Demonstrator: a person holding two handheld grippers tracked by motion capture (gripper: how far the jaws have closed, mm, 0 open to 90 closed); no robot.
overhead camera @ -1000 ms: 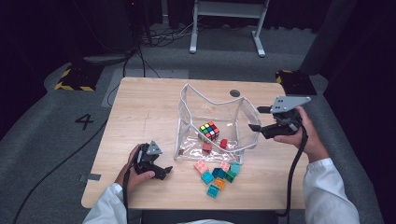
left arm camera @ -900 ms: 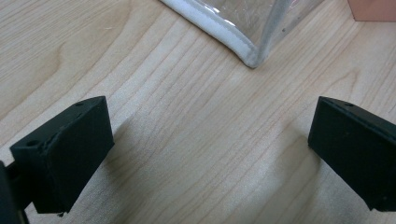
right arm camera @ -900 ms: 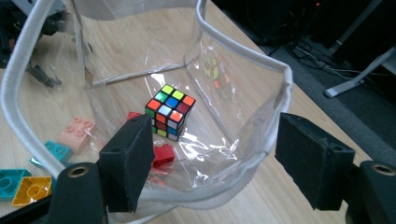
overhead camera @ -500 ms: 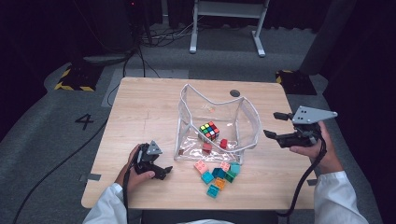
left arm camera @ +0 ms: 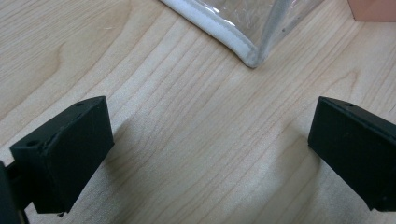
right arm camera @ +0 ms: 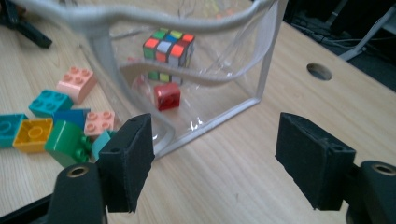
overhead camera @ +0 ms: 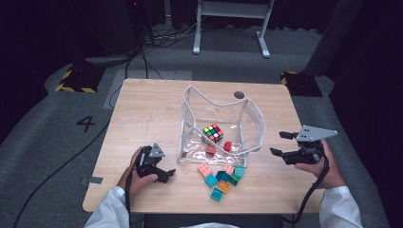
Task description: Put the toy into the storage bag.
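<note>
The right gripper (overhead camera: 281, 144), jaws spread and empty, hovers just right of the clear plastic pouch with white piping (overhead camera: 247, 111), pointing at its side wall. Coming in level, it could shove the floppy pouch sideways and tip out the multicoloured puzzle cube (overhead camera: 213, 133). The left gripper (overhead camera: 166, 174), also released, rests low on the wooden table (overhead camera: 142, 109) beside the pouch's near-left corner, the forearm flat.

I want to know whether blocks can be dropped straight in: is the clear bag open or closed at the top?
Open: the clear bag stands with its white rim spread wide, a puzzle cube visible inside.
</note>
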